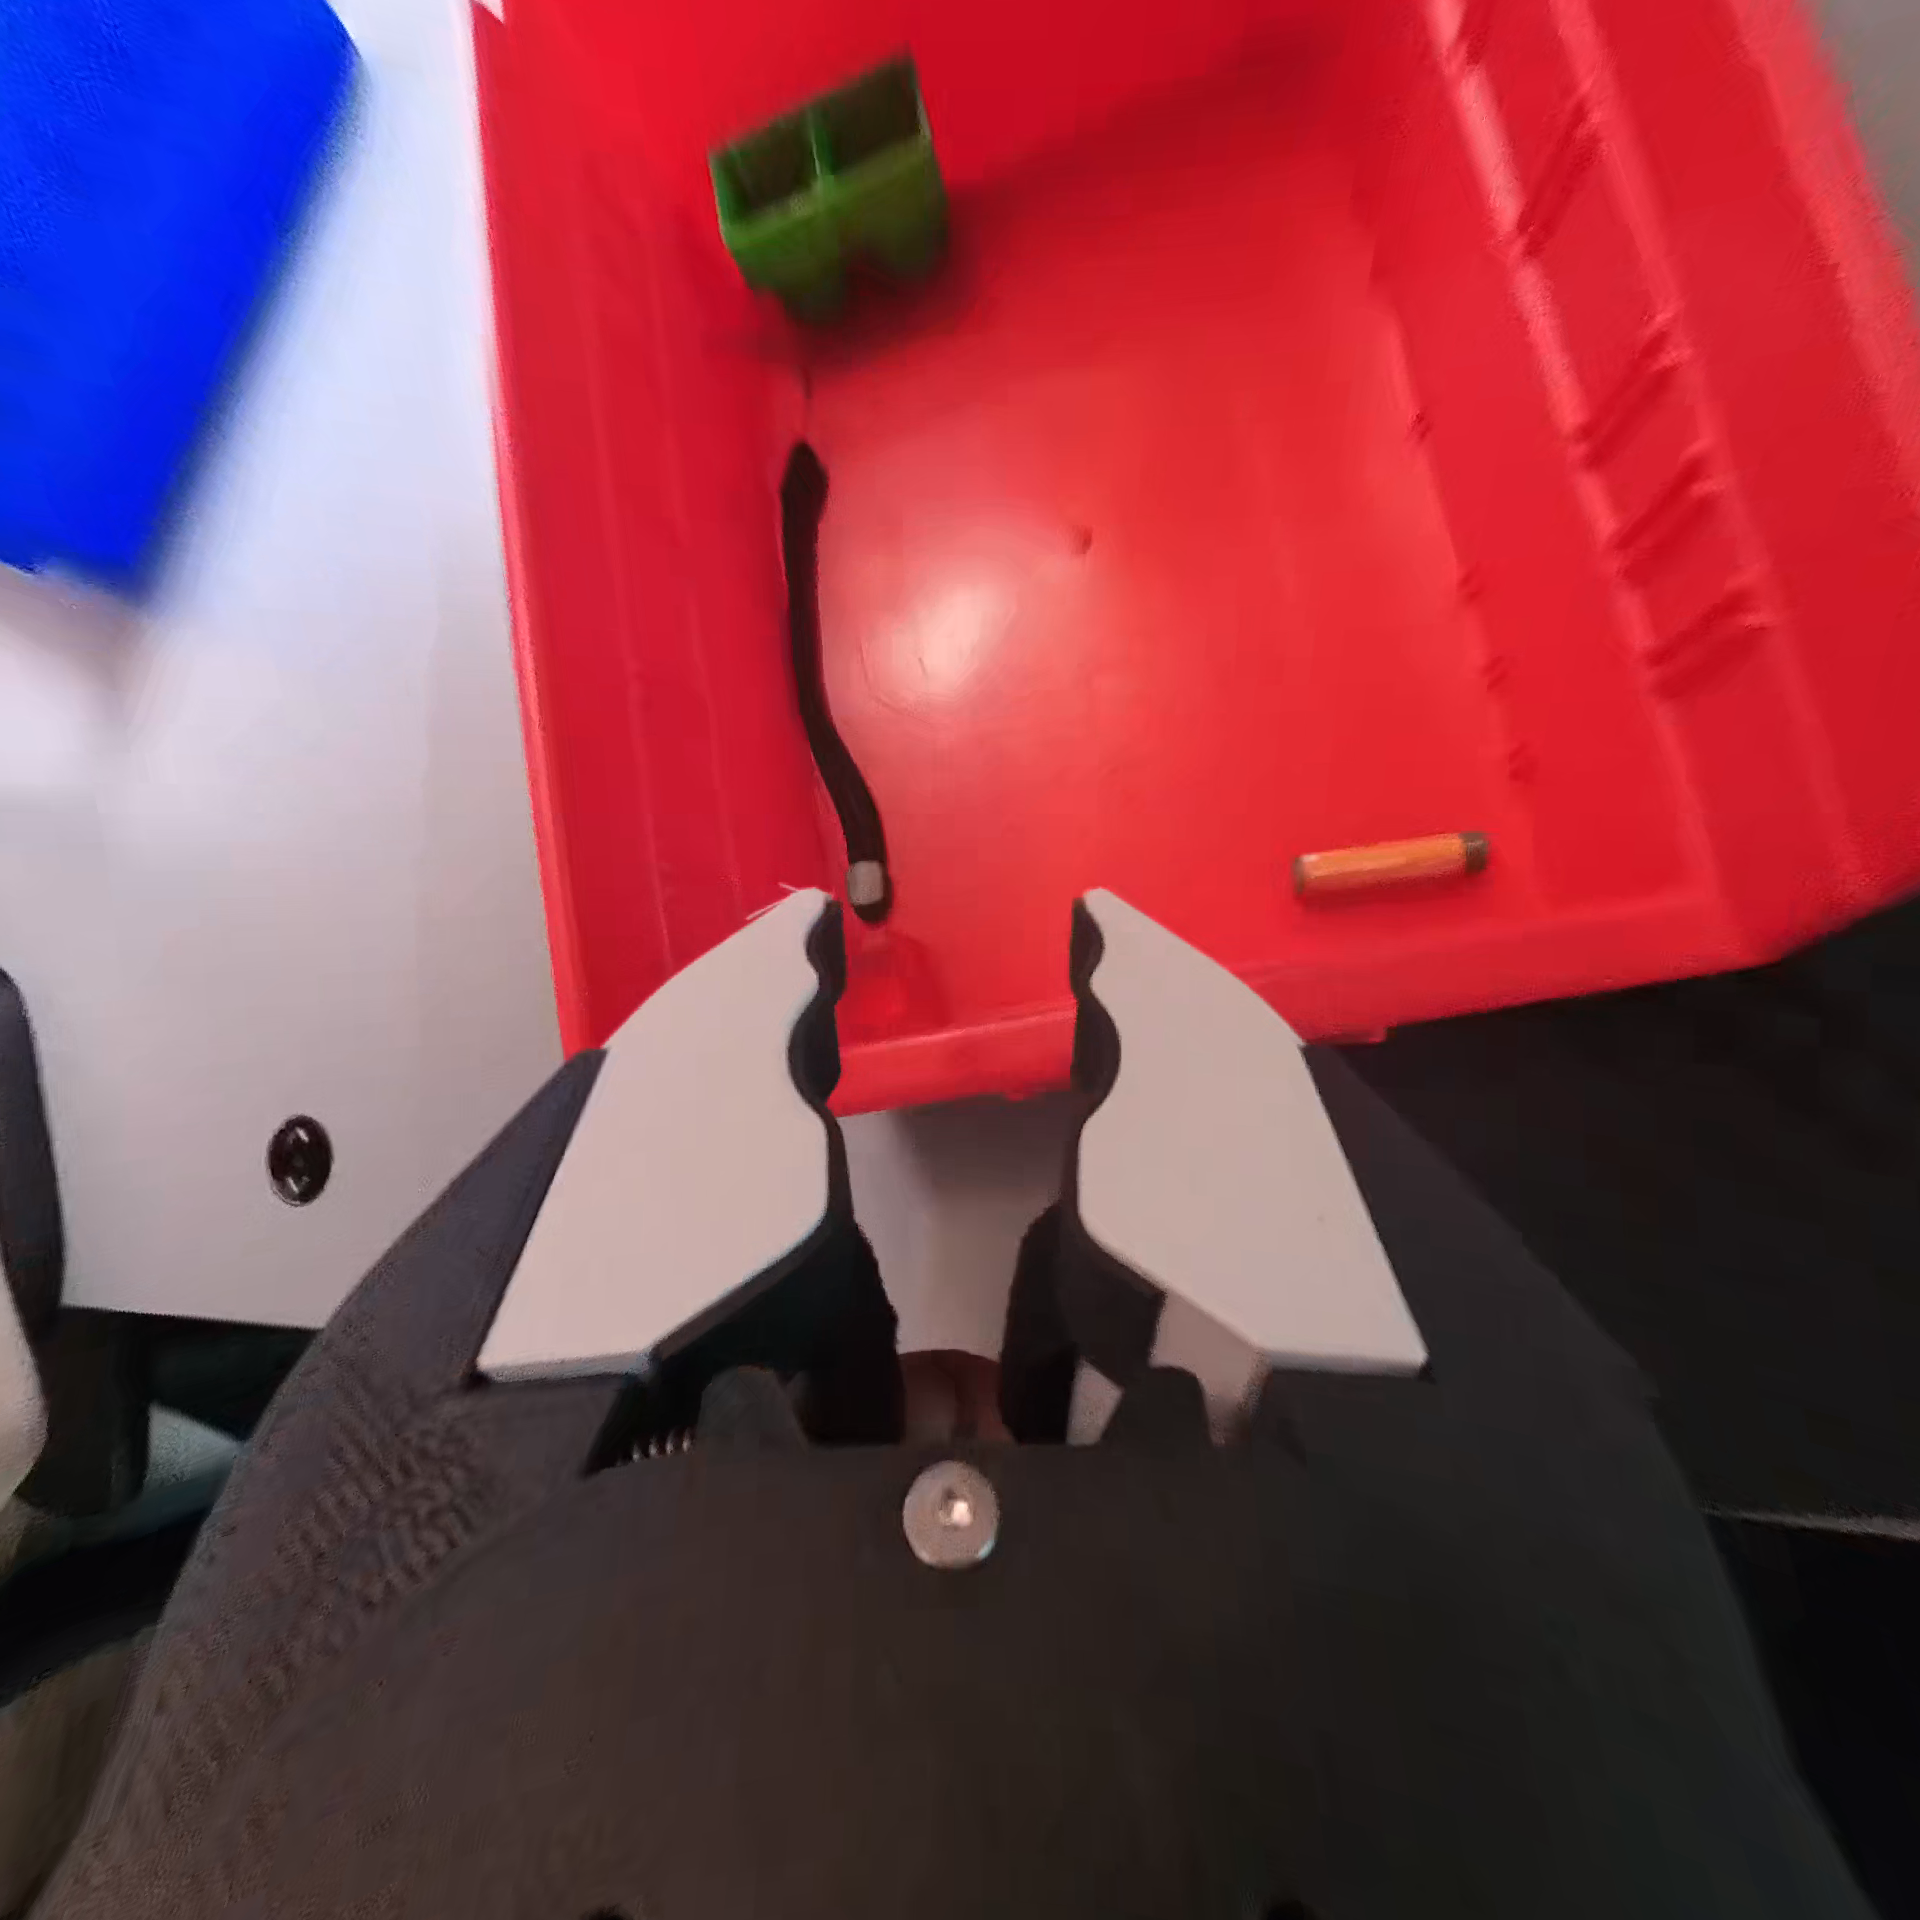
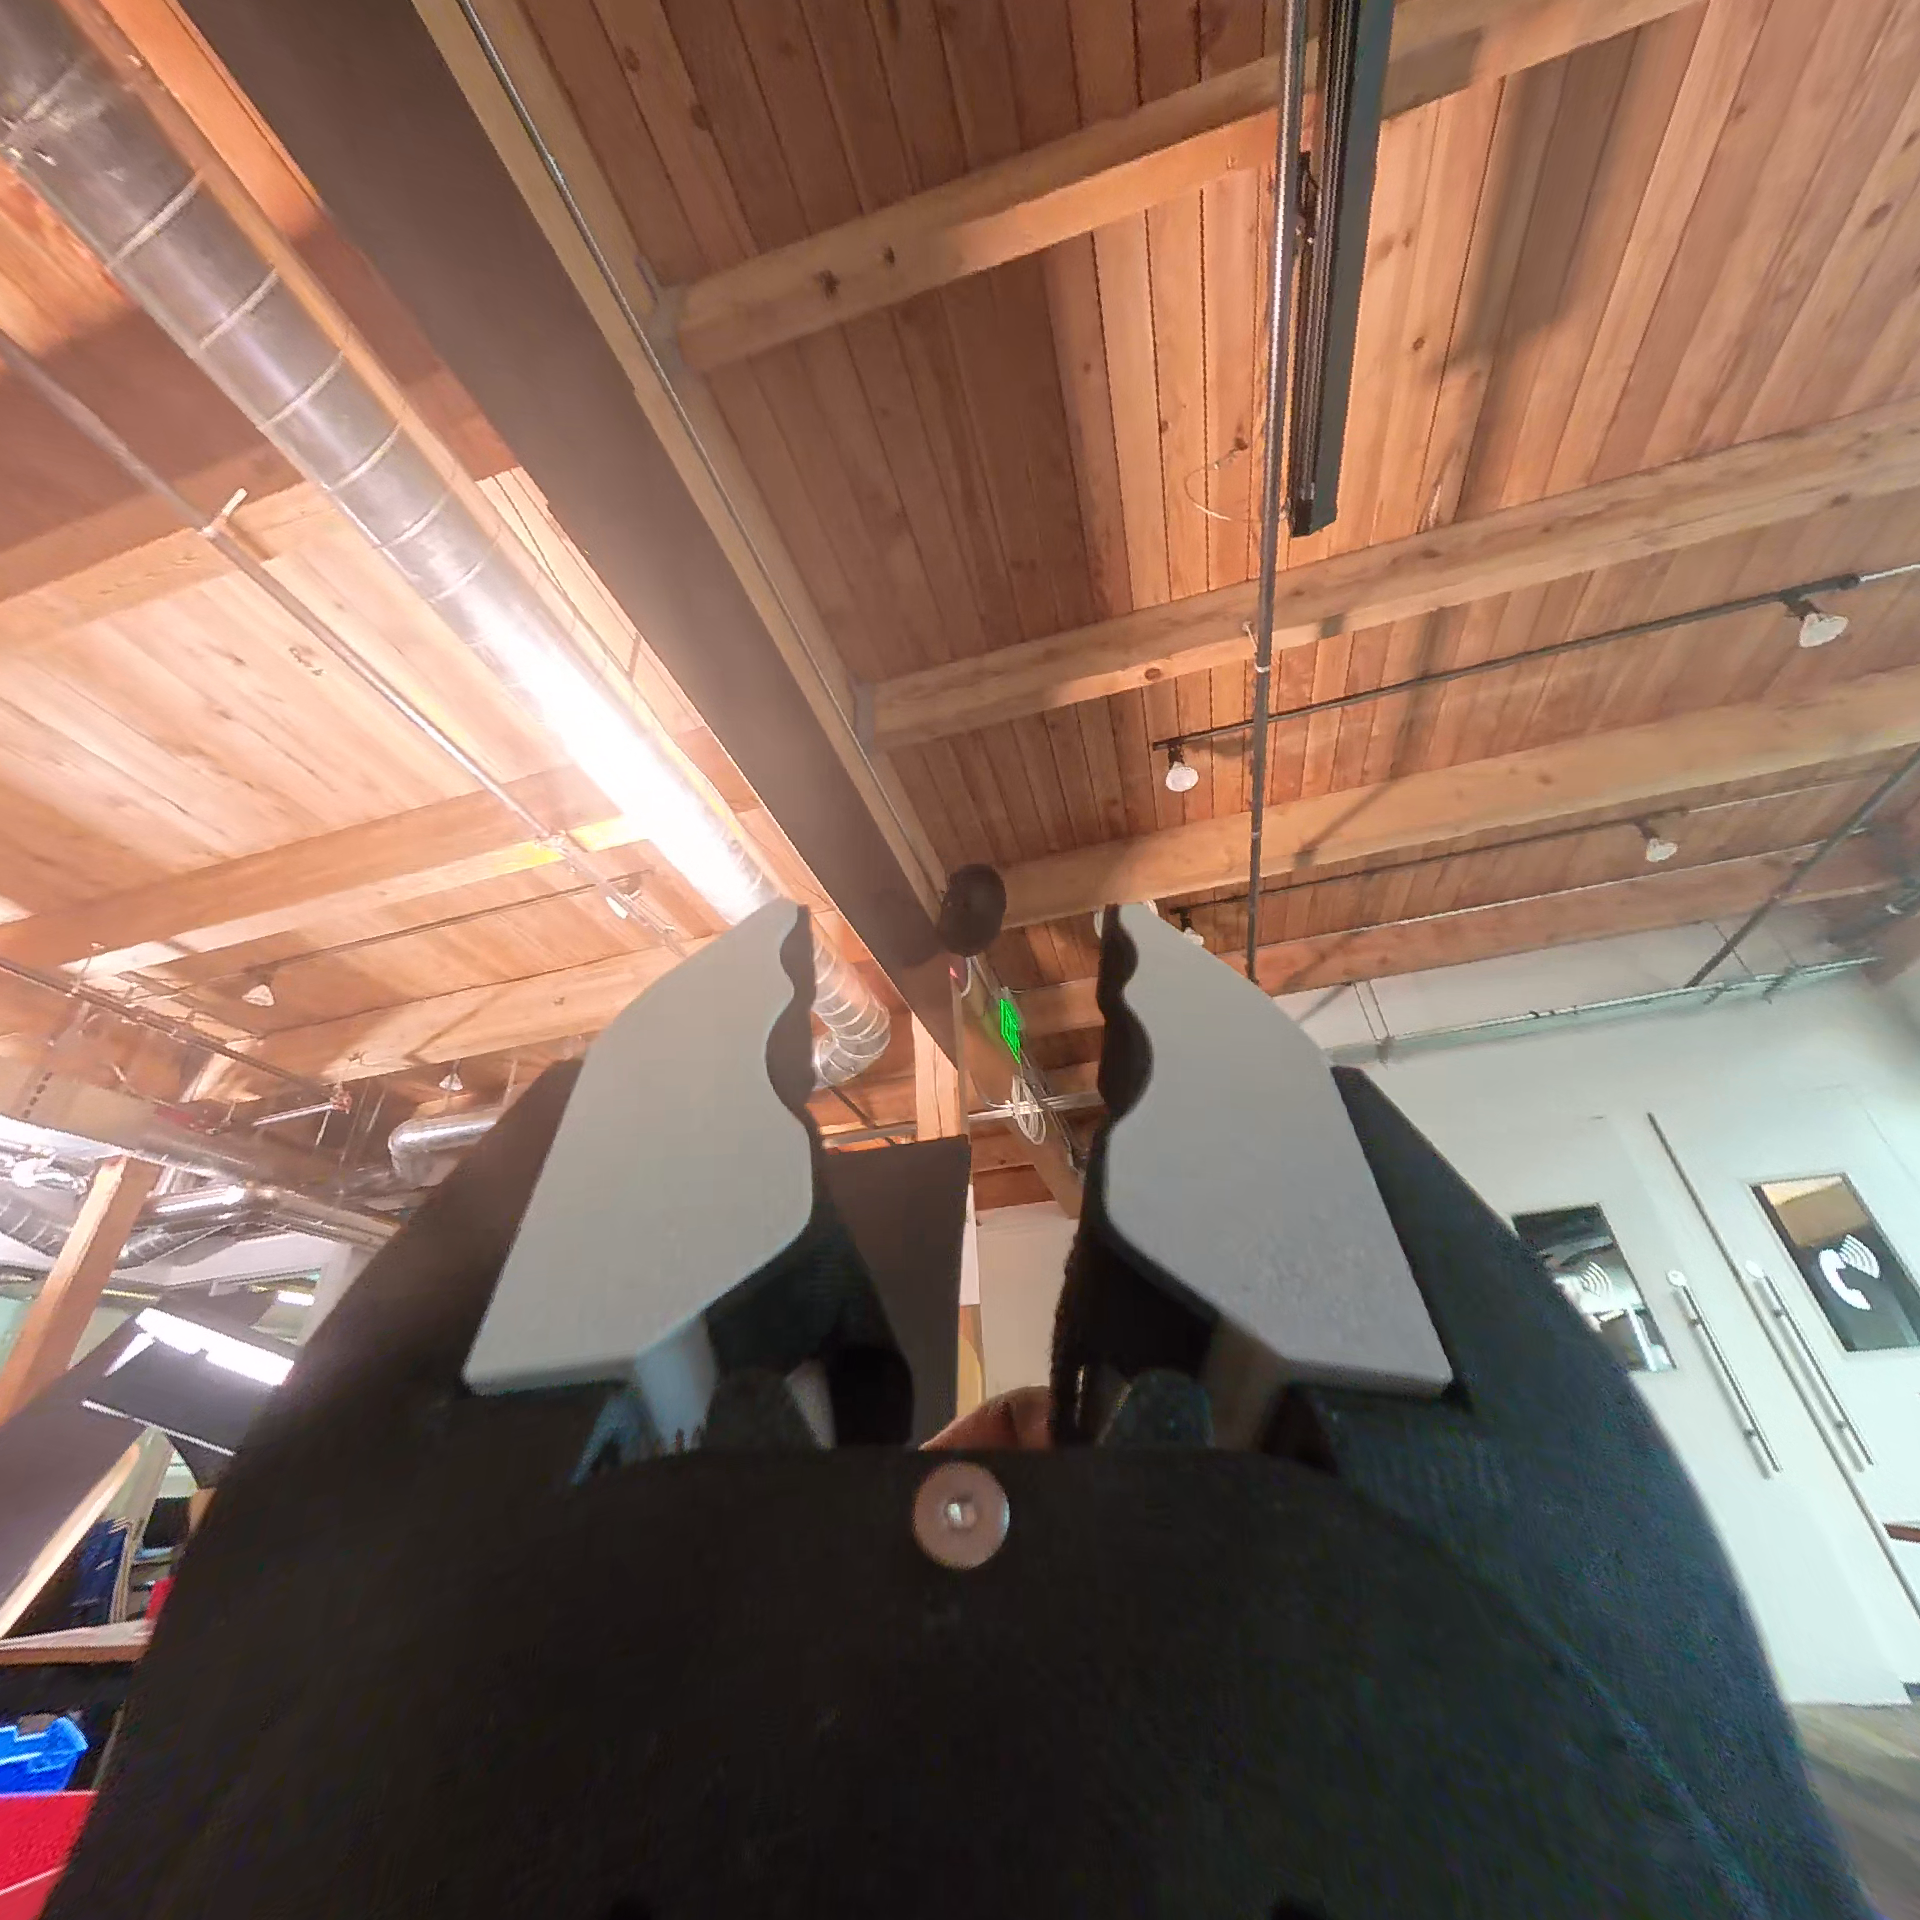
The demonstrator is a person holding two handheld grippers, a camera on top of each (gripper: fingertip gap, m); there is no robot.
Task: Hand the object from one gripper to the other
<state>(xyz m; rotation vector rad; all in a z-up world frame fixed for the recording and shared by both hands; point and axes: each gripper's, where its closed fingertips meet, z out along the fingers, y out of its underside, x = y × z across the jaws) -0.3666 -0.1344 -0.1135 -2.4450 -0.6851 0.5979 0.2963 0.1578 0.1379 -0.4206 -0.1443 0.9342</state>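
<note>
jaws parted and empty on both grippers.
only the left gripper (image 1: pixel 956 914) sees the red bin (image 1: pixel 1558 416): green block (image 1: pixel 831 208) at 11 o'clock, black cord (image 1: pixel 821 665), orange cylinder (image 1: pixel 1387 862) lying at 3 o'clock; the right gripper (image 2: pixel 951 925) faces wooden ceiling (image 2: pixel 1039 312).

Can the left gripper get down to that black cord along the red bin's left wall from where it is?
Probably yes. The left gripper is open and empty just over the red bin rim, and the black cord lies uncovered ahead, though hugging the wall may crowd one finger.
</note>
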